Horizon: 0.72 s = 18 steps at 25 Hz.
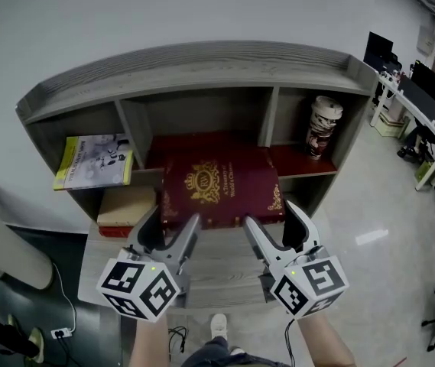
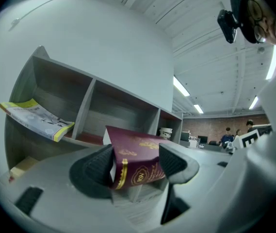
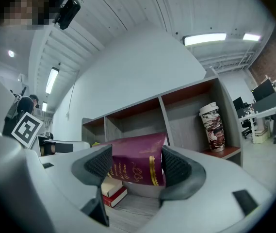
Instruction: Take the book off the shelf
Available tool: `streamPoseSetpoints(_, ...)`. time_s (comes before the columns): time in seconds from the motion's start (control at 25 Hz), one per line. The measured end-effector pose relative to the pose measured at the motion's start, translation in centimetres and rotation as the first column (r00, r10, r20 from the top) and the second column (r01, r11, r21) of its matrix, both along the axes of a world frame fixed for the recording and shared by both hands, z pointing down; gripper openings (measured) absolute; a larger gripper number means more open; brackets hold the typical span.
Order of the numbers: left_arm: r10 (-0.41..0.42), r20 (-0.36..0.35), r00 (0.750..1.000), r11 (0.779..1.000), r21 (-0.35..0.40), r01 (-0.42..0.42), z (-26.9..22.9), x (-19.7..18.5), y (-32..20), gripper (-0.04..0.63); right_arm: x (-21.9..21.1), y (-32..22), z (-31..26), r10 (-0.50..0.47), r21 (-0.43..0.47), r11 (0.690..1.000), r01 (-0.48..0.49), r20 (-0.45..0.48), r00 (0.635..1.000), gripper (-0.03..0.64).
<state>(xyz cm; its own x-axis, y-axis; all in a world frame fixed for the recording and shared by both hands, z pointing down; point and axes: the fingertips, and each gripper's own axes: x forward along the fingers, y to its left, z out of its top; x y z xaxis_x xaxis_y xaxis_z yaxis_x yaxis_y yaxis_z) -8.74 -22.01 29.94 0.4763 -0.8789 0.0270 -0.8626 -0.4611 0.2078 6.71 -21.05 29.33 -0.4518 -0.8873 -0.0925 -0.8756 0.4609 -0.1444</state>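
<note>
Spanning the white wall, the grey shelf (image 1: 202,63) has a row of open compartments above a lower ledge. The big maroon book (image 1: 221,186) lies cover-up at the mouth of the middle compartment, its near half out over the ledge. Whether its far edge rests on the shelf I cannot tell. A yellow-edged magazine (image 1: 95,161) lies in the left compartment, a smaller red book (image 1: 125,209) sits below it, and a printed cup (image 1: 324,127) stands at the right.

The left claw (image 1: 170,234) is clamped on the book's near left corner and the right claw (image 1: 276,228) on its near right corner, each parted only by the book's thickness. With just the corners pinched, the heavy volume could sag and slide free. Its far edge could also snag a divider if the two pulls are uneven.

A gilt crest marks the cover. The lettering under it, and the print on the magazine and cup, are too small to read.
</note>
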Motion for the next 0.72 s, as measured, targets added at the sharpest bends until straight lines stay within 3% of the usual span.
streamPoseSetpoints(0.72, -0.018, -0.003, 1.000, 1.000, 0.006, 0.018, 0.2, 1.3, 5.9, 0.295, 1.4, 5.7, 0.1, -0.013, 0.012, 1.000, 0.013, -0.001, 1.000, 0.308)
